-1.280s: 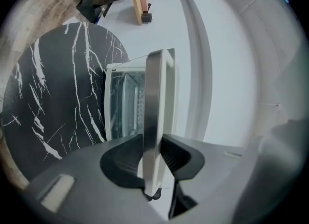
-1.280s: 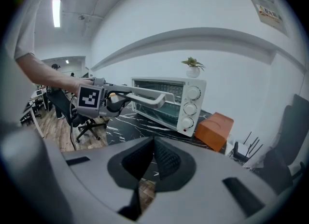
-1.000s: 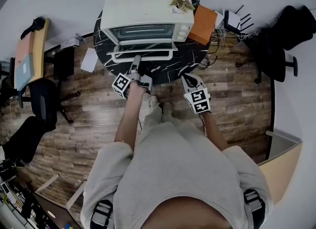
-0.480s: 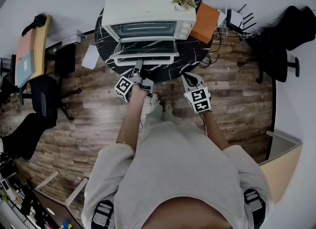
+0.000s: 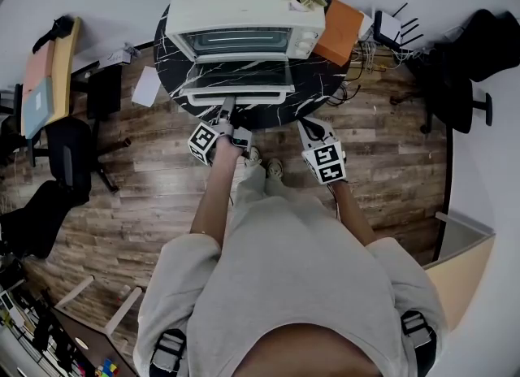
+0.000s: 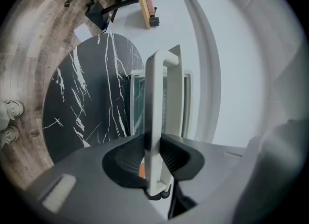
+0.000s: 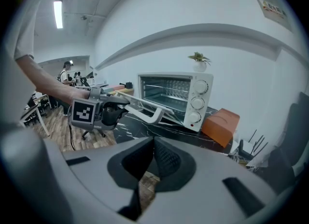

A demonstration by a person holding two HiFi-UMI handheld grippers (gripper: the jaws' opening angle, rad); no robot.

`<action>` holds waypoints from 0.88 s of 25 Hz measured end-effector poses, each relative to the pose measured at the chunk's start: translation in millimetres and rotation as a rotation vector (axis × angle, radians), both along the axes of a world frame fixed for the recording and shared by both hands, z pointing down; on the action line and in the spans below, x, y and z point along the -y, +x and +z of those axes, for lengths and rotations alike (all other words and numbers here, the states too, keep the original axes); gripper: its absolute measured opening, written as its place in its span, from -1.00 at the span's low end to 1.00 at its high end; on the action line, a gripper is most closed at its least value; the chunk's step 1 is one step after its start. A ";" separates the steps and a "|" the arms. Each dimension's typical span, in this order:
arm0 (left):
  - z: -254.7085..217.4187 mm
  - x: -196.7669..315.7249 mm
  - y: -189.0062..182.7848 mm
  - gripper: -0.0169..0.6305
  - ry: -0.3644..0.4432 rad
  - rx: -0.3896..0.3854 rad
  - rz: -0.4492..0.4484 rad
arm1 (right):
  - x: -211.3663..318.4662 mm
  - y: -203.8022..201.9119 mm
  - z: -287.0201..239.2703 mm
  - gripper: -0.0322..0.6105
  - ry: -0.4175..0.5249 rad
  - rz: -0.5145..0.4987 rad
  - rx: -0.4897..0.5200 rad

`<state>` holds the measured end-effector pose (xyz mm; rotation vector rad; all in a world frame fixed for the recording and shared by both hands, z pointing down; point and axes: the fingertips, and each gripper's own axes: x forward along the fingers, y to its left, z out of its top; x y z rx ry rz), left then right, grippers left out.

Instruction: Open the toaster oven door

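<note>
Clamped on the handle [image 6: 157, 92], the left claw [image 6: 153, 153] has pulled the toaster oven door [image 5: 240, 77] down nearly flat, so opening looks almost finished.

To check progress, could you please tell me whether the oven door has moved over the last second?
Yes. The oven door has swung further down, its handle nearer the black table's front edge, pulled by the left hand-held gripper.
</note>
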<state>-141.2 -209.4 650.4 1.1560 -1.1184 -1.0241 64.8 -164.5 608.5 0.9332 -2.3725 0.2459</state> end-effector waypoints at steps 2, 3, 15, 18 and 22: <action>5.3 -3.8 1.3 -0.64 -0.015 -0.006 -0.001 | -1.4 -0.3 1.2 -0.86 -0.004 -0.002 -0.001; 8.3 -5.8 1.8 -0.64 -0.023 -0.010 -0.002 | -1.9 -0.4 1.8 -0.86 -0.006 -0.003 -0.001; 34.8 -19.8 3.5 -0.67 -0.068 -0.017 0.004 | -10.2 -2.5 15.2 -0.86 -0.040 -0.009 -0.015; 39.1 -20.8 3.9 -0.67 -0.076 -0.015 0.009 | -11.5 -2.7 18.1 -0.86 -0.050 -0.010 -0.021; 44.6 -23.0 4.9 -0.68 -0.083 -0.013 0.014 | -13.2 -1.5 24.8 -0.86 -0.065 -0.012 -0.027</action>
